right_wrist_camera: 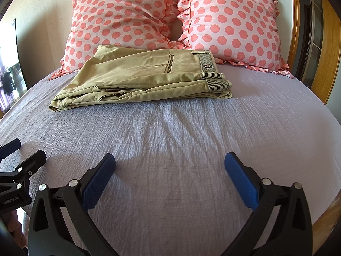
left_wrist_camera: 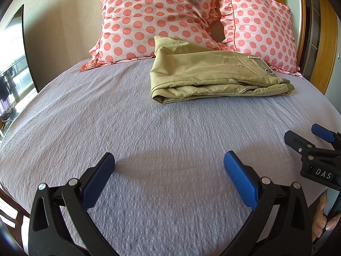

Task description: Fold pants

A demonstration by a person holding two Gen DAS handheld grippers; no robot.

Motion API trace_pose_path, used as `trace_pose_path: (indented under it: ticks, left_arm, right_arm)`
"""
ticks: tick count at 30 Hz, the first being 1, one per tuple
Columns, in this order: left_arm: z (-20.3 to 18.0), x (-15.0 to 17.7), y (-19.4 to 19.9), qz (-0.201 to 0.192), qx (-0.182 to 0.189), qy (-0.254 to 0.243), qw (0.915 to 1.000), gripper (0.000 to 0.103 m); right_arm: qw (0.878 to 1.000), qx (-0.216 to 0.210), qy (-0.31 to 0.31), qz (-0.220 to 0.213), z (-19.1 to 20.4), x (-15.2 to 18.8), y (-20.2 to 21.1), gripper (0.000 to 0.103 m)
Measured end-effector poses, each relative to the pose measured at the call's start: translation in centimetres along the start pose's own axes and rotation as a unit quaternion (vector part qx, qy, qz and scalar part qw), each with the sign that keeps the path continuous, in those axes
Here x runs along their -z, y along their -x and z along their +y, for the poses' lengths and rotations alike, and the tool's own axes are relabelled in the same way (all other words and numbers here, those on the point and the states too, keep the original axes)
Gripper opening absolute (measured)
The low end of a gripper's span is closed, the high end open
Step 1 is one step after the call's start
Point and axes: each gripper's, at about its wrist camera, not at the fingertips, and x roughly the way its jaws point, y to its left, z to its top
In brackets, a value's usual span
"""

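Note:
Khaki pants (left_wrist_camera: 204,74) lie folded in a flat stack on the lilac bedspread (left_wrist_camera: 149,128), near the pillows. They also show in the right wrist view (right_wrist_camera: 145,79), waistband to the right. My left gripper (left_wrist_camera: 169,166) is open and empty, low over the bedspread, well short of the pants. My right gripper (right_wrist_camera: 170,167) is open and empty, also well short of the pants. The right gripper shows at the right edge of the left wrist view (left_wrist_camera: 307,138), and the left gripper at the left edge of the right wrist view (right_wrist_camera: 23,151).
Two pink polka-dot pillows (left_wrist_camera: 157,17) (left_wrist_camera: 260,29) lean against the wall behind the pants. A wooden headboard frame (right_wrist_camera: 294,21) stands at the right. A window (left_wrist_camera: 12,64) is at the left. The bedspread (right_wrist_camera: 181,138) lies between grippers and pants.

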Motion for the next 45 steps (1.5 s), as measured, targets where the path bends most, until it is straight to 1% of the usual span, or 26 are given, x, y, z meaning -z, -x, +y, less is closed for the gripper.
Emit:
trace_pose_path:
  ticks: [35, 45]
  left_arm:
    - [-0.06, -0.45, -0.38, 0.024, 0.003, 0.004, 0.9997, 0.101]
    - [-0.05, -0.42, -0.40, 0.024, 0.002, 0.004, 0.9997, 0.101]
  right_arm:
    - [1.000, -0.001, 0.001, -0.001, 0.00, 0.08, 0.01, 0.102]
    - [1.000, -0.001, 0.000, 0.000, -0.05, 0.05, -0.04, 0.102]
